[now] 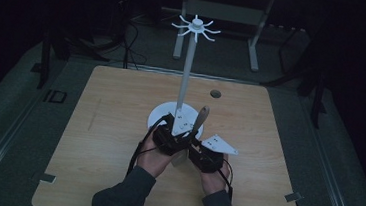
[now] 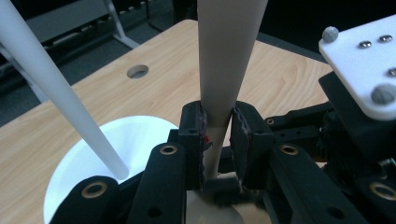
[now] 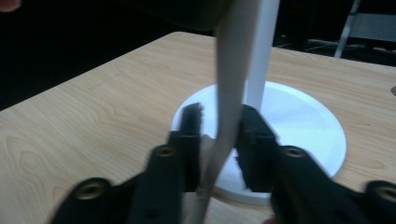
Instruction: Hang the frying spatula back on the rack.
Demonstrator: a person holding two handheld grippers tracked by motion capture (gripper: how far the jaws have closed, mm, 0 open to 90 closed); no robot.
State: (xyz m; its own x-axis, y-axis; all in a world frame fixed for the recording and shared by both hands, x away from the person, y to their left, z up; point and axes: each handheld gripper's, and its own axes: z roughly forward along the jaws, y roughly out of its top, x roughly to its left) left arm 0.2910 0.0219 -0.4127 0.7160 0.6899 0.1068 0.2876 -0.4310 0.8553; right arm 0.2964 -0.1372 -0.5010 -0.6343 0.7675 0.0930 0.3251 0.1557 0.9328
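Left tongs (image 2: 217, 123) clamped on spatula handle (image 2: 226, 60), upright beside white stand (image 1: 188, 71) on table (image 1: 93, 125). Right tongs (image 3: 219, 130) straddling same handle, contact unclear. Best: firm grip first, spatula vertical, clear of pole.

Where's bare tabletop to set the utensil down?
Free: the table's left half, between its left edge and the stand's round base; also the right side beyond the right gripper. Crowded: the middle front, where both grippers hold the wooden utensil by the base.
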